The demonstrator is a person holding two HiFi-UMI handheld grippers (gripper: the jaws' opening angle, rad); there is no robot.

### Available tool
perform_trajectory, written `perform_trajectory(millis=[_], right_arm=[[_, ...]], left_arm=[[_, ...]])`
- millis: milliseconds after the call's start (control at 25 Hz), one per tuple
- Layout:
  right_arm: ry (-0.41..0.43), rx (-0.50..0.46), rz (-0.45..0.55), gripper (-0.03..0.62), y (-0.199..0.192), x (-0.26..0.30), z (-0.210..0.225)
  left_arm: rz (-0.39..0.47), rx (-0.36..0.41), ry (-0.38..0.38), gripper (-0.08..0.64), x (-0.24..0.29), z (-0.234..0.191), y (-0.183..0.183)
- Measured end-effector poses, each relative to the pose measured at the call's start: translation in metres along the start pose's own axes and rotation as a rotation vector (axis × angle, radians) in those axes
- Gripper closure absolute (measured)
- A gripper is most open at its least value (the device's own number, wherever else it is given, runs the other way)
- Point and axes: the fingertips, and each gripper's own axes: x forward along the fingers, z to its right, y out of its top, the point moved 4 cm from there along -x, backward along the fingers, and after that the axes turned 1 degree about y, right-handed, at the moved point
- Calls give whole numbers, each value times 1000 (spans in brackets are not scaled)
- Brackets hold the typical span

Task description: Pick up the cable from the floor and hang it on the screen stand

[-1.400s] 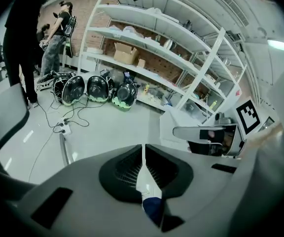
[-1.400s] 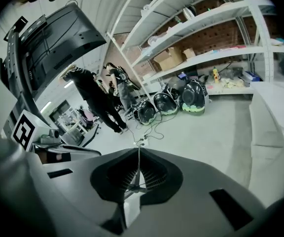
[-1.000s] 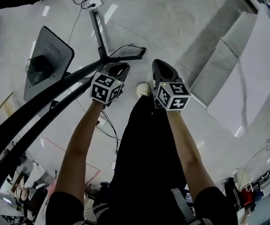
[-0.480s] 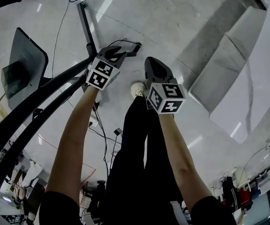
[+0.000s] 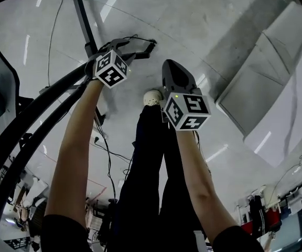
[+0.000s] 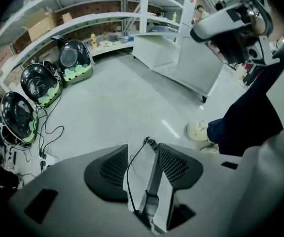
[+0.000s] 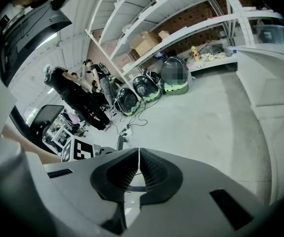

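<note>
Plainly, the risk sits on the left side. The screen stand point(image 5: 82, 14) sweeps from 8 o'clock up to 11 o'clock in the head view. One floor leg point(image 6: 153, 177) of it runs straight through the gap of the left gripper point(image 6: 143, 154). Those jaws have just been opening and are released, clamping nothing.

The cable point(image 6: 127, 177) is a thin black line on the floor, and it lies in that same gap. It is just beside the leg at its 9 o'clock and curves toward the leg's tip at 12 o'clock. If the jaws closed as they stand, they would likely pinch the leg along with the cable, or the leg alone. A cable this thin could also slide out between the ribbed pads. Whether it is caught at the leg's tip cannot be told; if it is, a lift could tug the stand.

A pale shoe point(image 6: 198, 131) at 2 o'clock crowds that side. The right gripper point(image 7: 138, 154) is clenched on nothing, so it cannot help until it opens.
</note>
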Motion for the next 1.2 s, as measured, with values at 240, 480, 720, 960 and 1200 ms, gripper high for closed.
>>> perform_trajectory(millis=[240,480,720,960,1200], right_arm=[[48,-30,-11,568,-9,40,2],[77,-30,-26,568,0,74,17],[82,-15,-97,568,4,111,36],[100,-56,-62,568,32,134,40],[120,-17,-53,568,38,138,46]], left_arm=[[-45,105,-16,376,45,-6,-15],[-93,106,-23,366,90,-17,-40],[-153,178,-30,348,138,-25,-62],[-186,248,-35,347,184,-29,-67],[-277,404,-65,347,220,-21,-83]])
